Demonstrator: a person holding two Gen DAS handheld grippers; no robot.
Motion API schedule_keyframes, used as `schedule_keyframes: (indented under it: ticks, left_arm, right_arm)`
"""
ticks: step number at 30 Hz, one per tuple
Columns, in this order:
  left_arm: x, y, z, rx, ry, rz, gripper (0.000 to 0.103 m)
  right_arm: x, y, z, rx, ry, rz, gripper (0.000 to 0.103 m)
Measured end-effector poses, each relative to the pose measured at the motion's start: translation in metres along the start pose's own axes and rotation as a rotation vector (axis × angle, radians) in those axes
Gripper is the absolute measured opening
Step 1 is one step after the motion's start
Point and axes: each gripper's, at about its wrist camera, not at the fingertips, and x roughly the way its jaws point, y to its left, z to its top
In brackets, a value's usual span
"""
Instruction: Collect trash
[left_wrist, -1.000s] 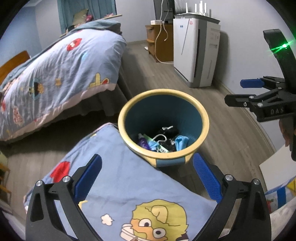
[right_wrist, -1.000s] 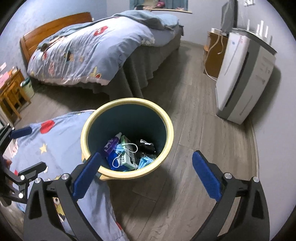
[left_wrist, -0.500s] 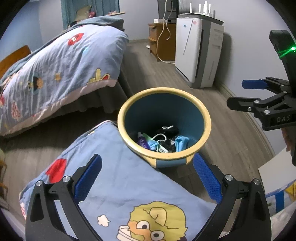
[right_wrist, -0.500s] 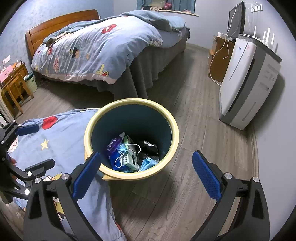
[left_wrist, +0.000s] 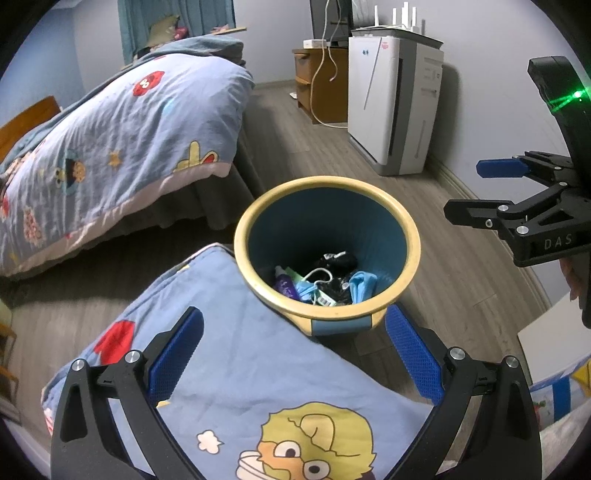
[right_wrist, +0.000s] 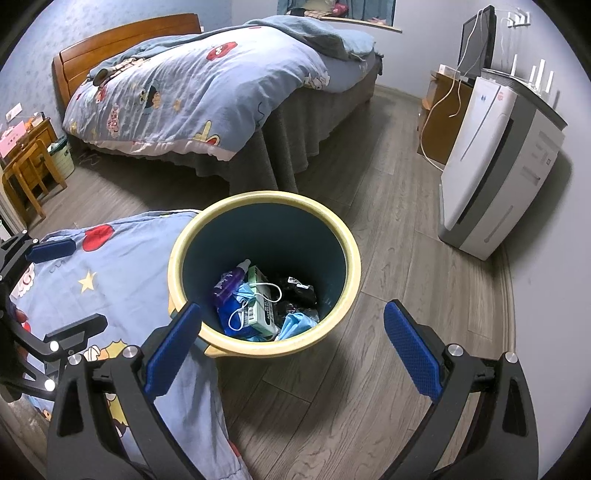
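both grippers hang wide open and empty above a bedroom floor: the left gripper (left_wrist: 293, 354) over a cartoon-print quilt (left_wrist: 236, 373), the right gripper (right_wrist: 291, 345) beside it. between them, a yellow-rimmed blue bin (right_wrist: 352, 273) holds the trash (right_wrist: 258, 304), touching the quilt's edge.

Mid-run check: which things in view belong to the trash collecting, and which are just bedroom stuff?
Job:
- round blue bin with yellow rim
- trash inside: purple bottle, blue face masks, green-white box, black wrapper
- left gripper, right gripper, both open

Bystanders:
- cartoon-print blue quilt
- bed
- white air purifier
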Motion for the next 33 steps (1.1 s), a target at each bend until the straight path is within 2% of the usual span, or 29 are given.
schedule_keyframes:
  ticks: [33]
  left_arm:
    - [0.0002,-0.0040,-0.0006,0.002,0.004,-0.003,0.098]
  right_arm:
    - [0.0024,-0.0033,-0.0014,-0.001,0.015,-0.002,0.097]
